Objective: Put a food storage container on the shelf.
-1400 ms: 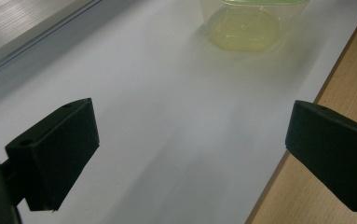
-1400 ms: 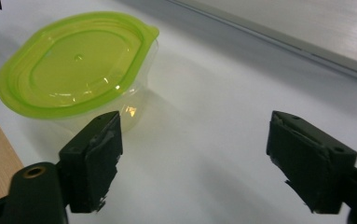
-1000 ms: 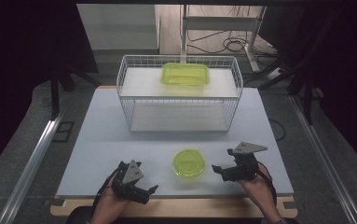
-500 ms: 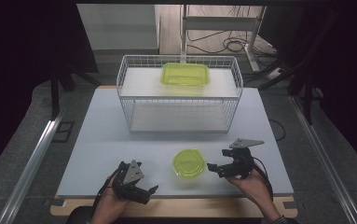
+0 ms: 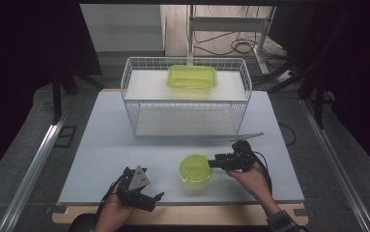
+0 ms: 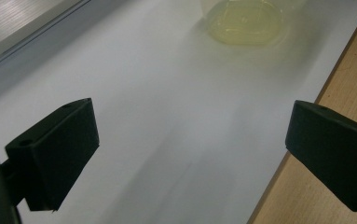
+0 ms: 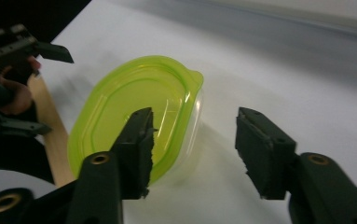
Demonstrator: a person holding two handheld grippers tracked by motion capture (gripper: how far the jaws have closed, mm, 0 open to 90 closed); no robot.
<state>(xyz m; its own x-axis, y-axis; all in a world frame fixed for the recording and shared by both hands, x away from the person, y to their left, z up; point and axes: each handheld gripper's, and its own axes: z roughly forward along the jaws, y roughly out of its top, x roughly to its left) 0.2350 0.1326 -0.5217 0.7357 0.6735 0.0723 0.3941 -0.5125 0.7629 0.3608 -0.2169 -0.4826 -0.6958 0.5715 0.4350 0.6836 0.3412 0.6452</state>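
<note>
Black and wide apart, the jaws of the left tool (image 5: 149, 198) stand open over the near edge of the white table (image 5: 105, 140), with nothing between them; in the left gripper view the bare table top lies between its two pads (image 6: 57, 154) and a strip of pale wooden board (image 6: 320, 205) shows at the table's edge. Farther in and to the right, the right tool (image 5: 212, 164) lies nearly level, pointing left at a small round clear plastic container with a lime-green lid (image 5: 195, 168), which stands on the table near the front edge. Its jaws have just been closing and now stand half closed around the near rim of the container (image 7: 134, 112): one jaw lies over the green lid and the other stands clear of the side wall, so the container is not clamped. Beyond it stands a white wire basket (image 5: 129, 87), and on its upper shelf rests a rectangular lime-green plastic container (image 5: 192, 76).
</note>
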